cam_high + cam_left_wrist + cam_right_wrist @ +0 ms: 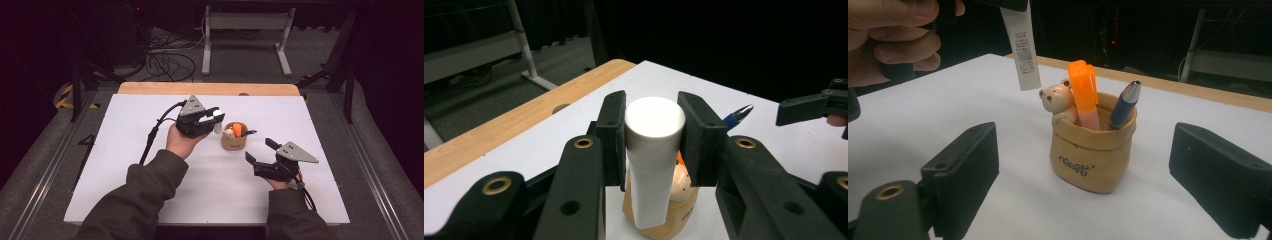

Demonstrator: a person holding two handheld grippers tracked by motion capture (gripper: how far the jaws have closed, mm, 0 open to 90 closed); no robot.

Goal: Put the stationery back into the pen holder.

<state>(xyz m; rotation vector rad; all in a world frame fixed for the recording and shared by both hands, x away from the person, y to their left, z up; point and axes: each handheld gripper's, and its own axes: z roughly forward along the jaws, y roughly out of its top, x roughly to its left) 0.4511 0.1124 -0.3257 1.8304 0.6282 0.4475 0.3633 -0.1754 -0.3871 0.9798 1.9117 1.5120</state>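
White worktop [150,150] carries a tan holder [1094,150] with a small bear figure, an orange marker [1084,92] and a blue pen [1124,105]; printed text on the white tube [653,150] reads in the right gripper view. The left tongs [653,125] clamp the tube's cap, just above the holder. The right tongs [1083,175] gape wide, empty, flanking the holder without touching.
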